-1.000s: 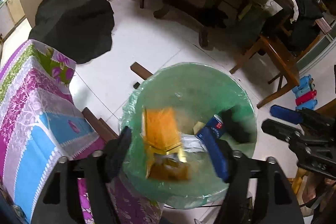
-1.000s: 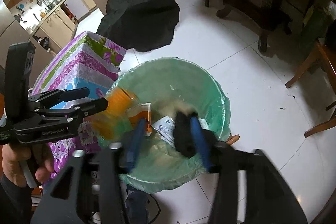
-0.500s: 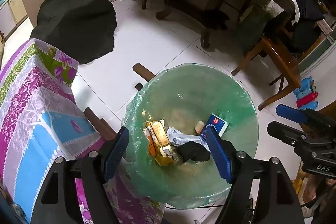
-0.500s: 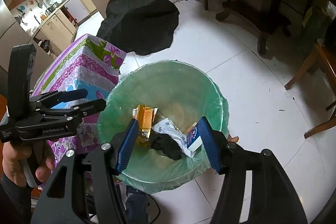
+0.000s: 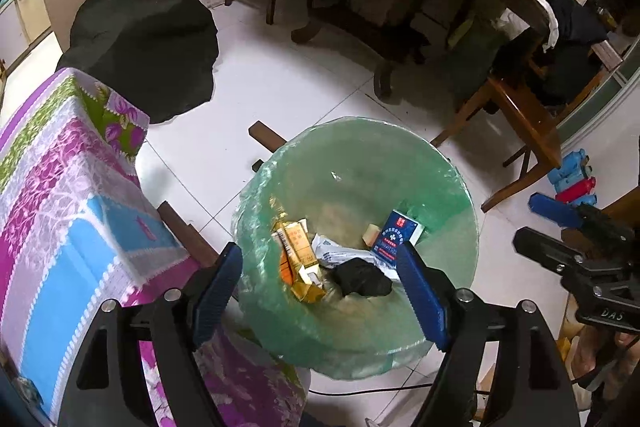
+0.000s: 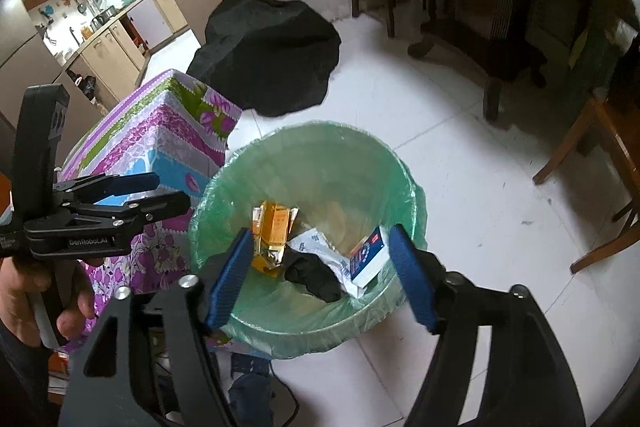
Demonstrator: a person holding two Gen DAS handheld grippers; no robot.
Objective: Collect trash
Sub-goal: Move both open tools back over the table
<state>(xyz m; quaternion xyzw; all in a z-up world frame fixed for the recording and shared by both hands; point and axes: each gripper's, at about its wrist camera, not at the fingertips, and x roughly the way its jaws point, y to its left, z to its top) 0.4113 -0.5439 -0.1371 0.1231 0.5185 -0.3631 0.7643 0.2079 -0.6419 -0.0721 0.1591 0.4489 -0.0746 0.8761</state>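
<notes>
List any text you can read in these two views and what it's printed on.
"GenRobot.AI": on the body of the left claw, seen in the right wrist view.
"DAS": on the body of the right claw, seen in the left wrist view.
Blue box in the green-lined bin: white print, too small to read.
Orange carton and white wrapper: print blurred, unreadable.

Lower centre of your left view: green-lined bin (image 5: pixel 400 155) holds crushed orange carton (image 5: pixel 298 259), blue box (image 5: pixel 396 233) tilted, crumpled white wrapper (image 5: pixel 334 254), black wad (image 5: pixel 362 279).
</notes>
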